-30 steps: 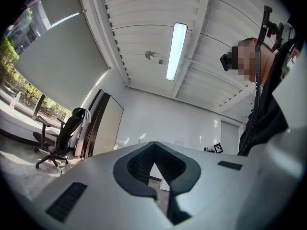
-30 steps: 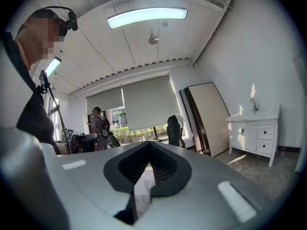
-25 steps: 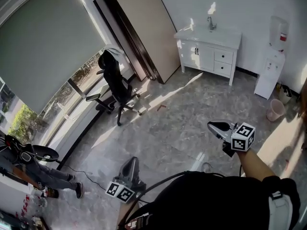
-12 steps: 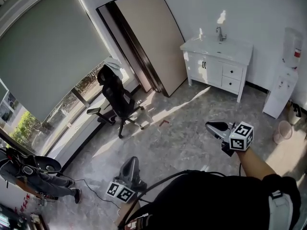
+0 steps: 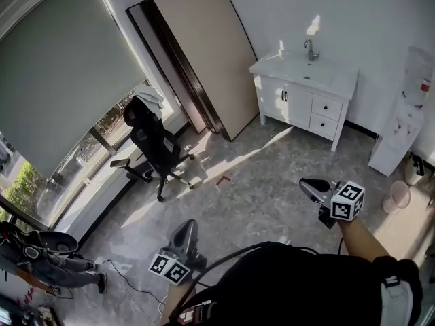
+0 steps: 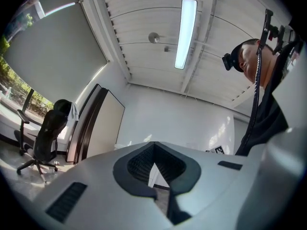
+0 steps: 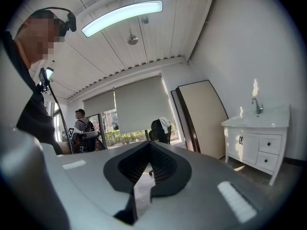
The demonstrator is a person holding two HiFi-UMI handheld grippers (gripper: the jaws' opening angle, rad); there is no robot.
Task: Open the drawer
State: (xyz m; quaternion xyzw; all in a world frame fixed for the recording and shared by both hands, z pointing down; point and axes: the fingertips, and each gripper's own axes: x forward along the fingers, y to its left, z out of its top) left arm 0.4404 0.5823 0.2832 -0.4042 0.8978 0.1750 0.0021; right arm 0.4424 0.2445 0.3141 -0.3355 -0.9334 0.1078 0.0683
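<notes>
The white vanity cabinet [image 5: 304,97] with a sink and tap stands against the far wall. Two small drawers, upper [image 5: 327,107] and lower [image 5: 320,123], sit on its right side, both closed. The right gripper view also shows the cabinet [image 7: 256,145], with its drawers [image 7: 269,144], at the right. My left gripper [image 5: 187,224] is held low near my body, shut and empty. My right gripper [image 5: 307,183] is out in front at the right, jaws together with nothing between them, and points toward the cabinet from well short of it. In their own views, the left gripper [image 6: 153,144] and right gripper [image 7: 149,143] hold nothing.
A black office chair [image 5: 153,141] stands by the window at the left. A large beige panel [image 5: 204,53] leans on the wall beside the cabinet. A water dispenser [image 5: 401,128] and a pink bucket [image 5: 396,195] are at the right. A person [image 5: 47,257] is at the lower left.
The room has shifted in view: the cabinet now looks a little larger and nearer. Both grippers have travelled along with me, holding their pose with jaws unchanged.
</notes>
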